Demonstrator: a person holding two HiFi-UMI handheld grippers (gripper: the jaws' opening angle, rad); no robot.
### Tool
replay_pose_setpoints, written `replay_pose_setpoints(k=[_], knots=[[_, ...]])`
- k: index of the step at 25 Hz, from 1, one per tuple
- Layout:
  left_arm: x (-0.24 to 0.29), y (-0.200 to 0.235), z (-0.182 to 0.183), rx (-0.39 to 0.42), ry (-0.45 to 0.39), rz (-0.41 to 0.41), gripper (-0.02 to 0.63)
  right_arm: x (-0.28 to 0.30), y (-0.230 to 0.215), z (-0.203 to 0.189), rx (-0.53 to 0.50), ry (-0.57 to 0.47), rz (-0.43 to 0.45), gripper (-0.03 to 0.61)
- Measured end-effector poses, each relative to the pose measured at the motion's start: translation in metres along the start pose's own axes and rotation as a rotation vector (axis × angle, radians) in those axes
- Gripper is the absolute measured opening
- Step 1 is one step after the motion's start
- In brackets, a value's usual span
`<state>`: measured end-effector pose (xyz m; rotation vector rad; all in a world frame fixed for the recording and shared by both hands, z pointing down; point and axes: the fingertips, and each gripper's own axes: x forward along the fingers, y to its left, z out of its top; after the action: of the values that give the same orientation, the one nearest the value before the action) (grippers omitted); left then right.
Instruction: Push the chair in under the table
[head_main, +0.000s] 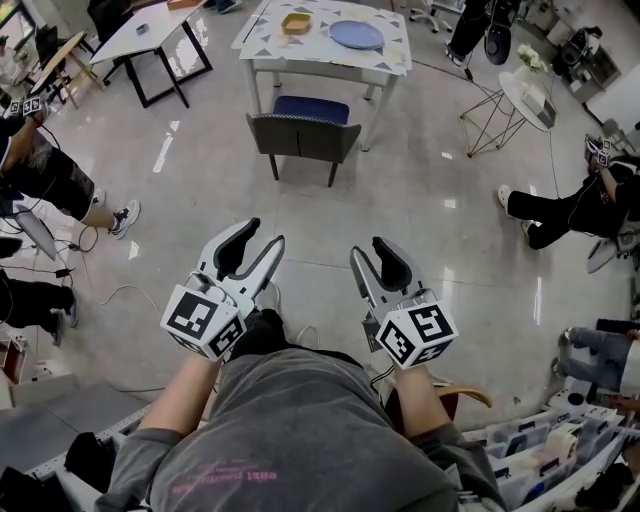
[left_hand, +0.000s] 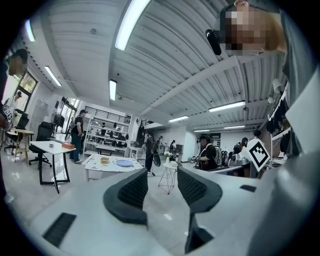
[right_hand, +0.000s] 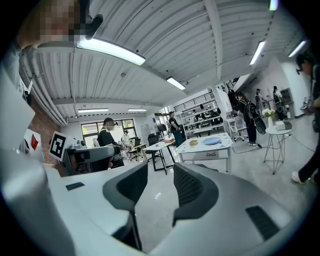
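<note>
The person's grey shirt (head_main: 300, 430) fills the bottom of the head view, and just above it the left gripper (head_main: 262, 236) and the right gripper (head_main: 372, 248) are held side by side, both with fingers released and only bare floor (head_main: 420, 200) showing through the gaps. The chair (head_main: 303, 135) stands well apart from them at the upper middle of the frame, straight ahead of where the fingers point. Its dark backrest faces the person and runs left to right, parallel to the near edge of the white counter (head_main: 320, 68); the blue seat is only partly under that edge. It sits slightly left of the midline between the two grippers, so the left looks marginally better lined up, though either could reach the backrest. Only the head view shows the chair plainly. The left gripper view shows the counter (left_hand: 107, 165) far off beyond its fingers, the right gripper view likewise (right_hand: 207, 147), but both views largely hide the chair behind the fingers
</note>
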<state>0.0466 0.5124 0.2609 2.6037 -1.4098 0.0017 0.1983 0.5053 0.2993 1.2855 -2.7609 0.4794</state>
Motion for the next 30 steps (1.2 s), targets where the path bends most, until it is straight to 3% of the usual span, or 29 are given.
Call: replay_pose_setpoints(k=[10, 30], knots=[[0.035, 0.051, -0.004, -0.029, 0.002, -0.004, 0.183, 0.057, -0.017, 0.005, -0.002, 0.019, 0.000, 0.146], [0.122, 0.220, 0.013, -0.068, 0.043, -0.040, 0.183, 0.236, -0.043, 0.032, 0.008, 0.073, -0.048, 0.146]])
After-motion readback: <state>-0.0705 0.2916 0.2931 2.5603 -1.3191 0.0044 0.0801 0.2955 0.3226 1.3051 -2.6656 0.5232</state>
